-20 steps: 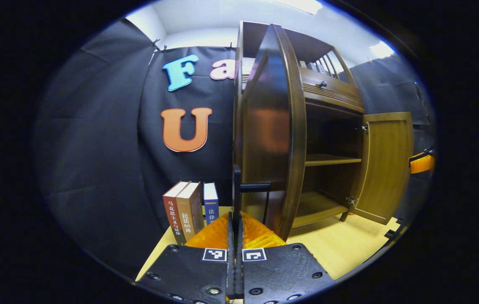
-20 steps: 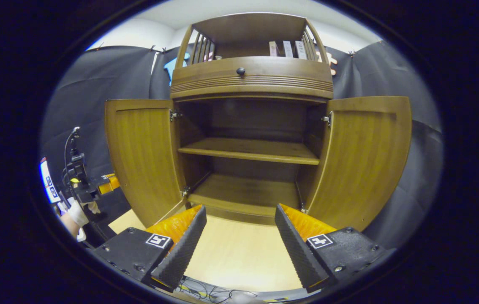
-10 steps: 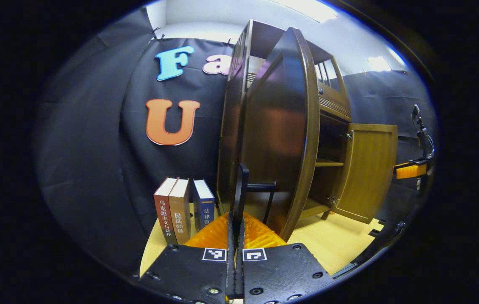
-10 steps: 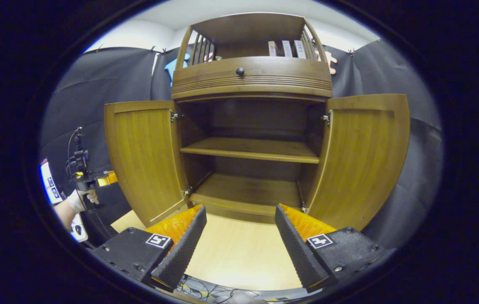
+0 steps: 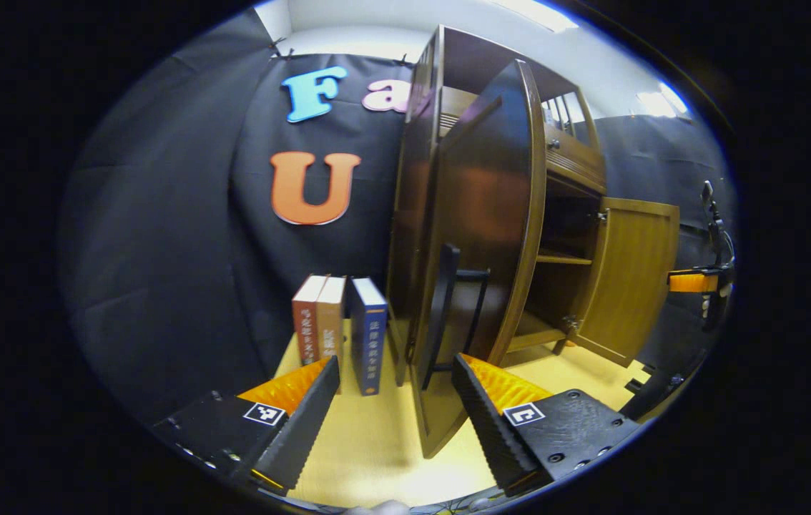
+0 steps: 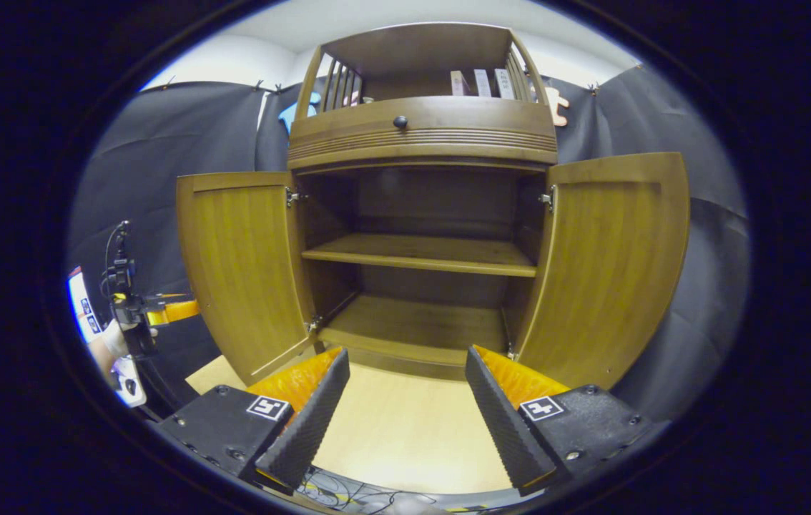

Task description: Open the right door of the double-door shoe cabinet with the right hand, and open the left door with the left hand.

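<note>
Shoe cabinet (image 6: pixel 423 136) with both doors swung wide: in the right gripper view the left door (image 6: pixel 241 265) and the right door (image 6: pixel 613 265) stand out from the carcass on their hinges, baring the middle shelf (image 6: pixel 420 255) and the floor of the compartment. Your left claw (image 5: pixel 391 415) is released, its fingers parted on either side of the left door's dark bar handle (image 5: pixel 441 315), which sits just ahead of them and untouched; three upright books (image 5: pixel 337 329) stand on the tabletop (image 5: pixel 377 458) just beside the cabinet's flank. Your right claw (image 6: pixel 405 415) is likewise released and grasps nothing, held low over the tabletop in front of the open compartment, well apart from the right door. Judged from this, the opening step is done on both sides and you are at the letting-go stage; what remains calls for drawing both claws straight back, clear of the door edges, without nudging either leaf shut.
</note>
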A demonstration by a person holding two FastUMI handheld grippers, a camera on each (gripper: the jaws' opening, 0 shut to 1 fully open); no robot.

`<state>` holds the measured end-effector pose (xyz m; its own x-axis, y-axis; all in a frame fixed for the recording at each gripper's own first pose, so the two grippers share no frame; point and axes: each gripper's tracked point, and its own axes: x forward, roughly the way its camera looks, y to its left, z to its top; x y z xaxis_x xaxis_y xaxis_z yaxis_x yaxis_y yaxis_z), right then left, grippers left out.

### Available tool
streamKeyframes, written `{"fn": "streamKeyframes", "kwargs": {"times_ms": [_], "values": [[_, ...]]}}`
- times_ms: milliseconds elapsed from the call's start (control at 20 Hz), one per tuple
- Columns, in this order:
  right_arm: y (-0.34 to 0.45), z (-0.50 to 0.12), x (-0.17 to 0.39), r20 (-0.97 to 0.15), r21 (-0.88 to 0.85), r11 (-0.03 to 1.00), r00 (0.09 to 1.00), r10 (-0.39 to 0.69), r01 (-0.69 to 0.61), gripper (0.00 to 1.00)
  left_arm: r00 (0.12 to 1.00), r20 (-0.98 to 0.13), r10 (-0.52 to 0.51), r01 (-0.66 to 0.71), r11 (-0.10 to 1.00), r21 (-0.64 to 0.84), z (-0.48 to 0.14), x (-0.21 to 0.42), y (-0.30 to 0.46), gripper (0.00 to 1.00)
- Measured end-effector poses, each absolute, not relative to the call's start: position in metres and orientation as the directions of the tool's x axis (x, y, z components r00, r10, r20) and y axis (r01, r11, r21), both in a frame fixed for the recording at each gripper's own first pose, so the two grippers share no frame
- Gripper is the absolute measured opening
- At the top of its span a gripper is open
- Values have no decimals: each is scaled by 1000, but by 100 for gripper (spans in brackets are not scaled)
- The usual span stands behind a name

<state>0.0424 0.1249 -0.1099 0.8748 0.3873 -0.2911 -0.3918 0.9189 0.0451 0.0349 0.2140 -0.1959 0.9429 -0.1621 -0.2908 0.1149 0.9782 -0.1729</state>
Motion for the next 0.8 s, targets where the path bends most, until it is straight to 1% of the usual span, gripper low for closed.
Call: {"fn": "streamKeyframes", "kwargs": {"times_ms": [150,250,450,600,650,700,750,800], "values": [[123,-109,46,-282,52,901,859,427,-430,100,937,-348,32,-59,996,-67,-195,0,231,95],[118,-105,46,-277,57,892,851,446,-449,100,937,-333,108,-125,992,-31,-175,-19,217,95],[95,-97,43,-268,53,881,843,466,-470,100,940,-297,168,-175,984,3,-131,-43,172,95],[70,-91,37,-253,68,883,848,466,-465,100,955,-259,144,-160,986,-40,-89,-44,122,95],[62,-89,37,-244,76,884,851,464,-461,100,960,-239,147,-164,985,-53,-75,-42,111,100],[53,-86,36,-236,84,888,857,458,-452,100,962,-224,154,-173,982,-70,-63,-40,99,95],[43,-84,35,-230,93,894,864,448,-438,100,965,-208,158,-179,980,-85,-51,-39,87,95],[32,-80,34,-221,105,900,872,437,-424,100,967,-188,169,-188,978,-87,-39,-40,77,100]]}}
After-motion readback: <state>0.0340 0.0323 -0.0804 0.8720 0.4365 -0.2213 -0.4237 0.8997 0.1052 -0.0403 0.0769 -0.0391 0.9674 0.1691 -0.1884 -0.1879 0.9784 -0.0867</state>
